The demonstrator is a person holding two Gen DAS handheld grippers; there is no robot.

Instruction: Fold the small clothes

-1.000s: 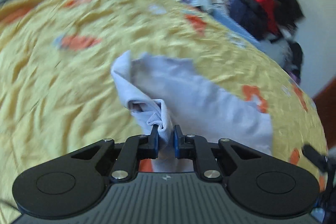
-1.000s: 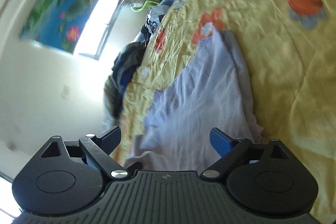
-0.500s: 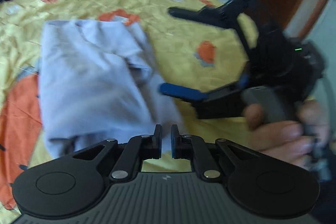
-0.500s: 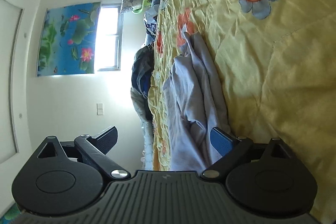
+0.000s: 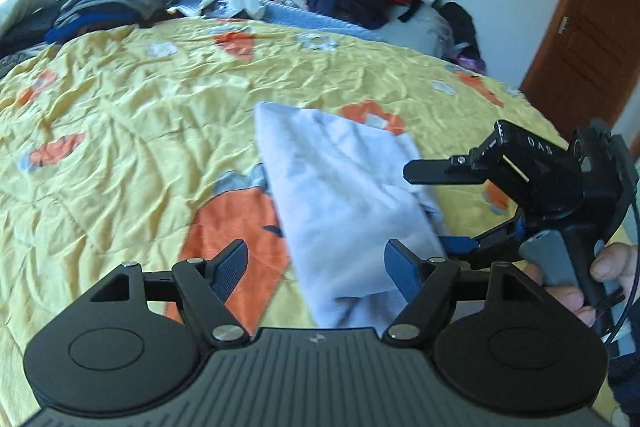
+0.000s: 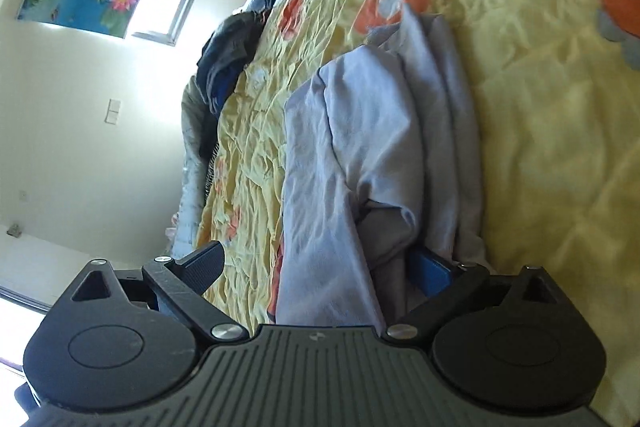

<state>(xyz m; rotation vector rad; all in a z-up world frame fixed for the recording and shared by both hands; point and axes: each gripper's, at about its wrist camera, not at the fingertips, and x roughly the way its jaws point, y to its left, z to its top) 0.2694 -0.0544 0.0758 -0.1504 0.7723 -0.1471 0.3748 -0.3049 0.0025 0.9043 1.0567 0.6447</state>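
Left wrist view is showing the left gripper [image 5: 316, 267] with jaws that have just been opening, spread wide and gripping nothing, the near end of the pale lilac garment [image 5: 352, 195] lying loose between them. The garment is lying folded on the yellow bedspread [image 5: 120, 131] (orange patches printed on it). The right gripper [image 5: 440, 207], in a hand [image 5: 580, 283], is standing released at the garment's right edge, one blue finger [image 6: 430, 273] sitting under a fold.
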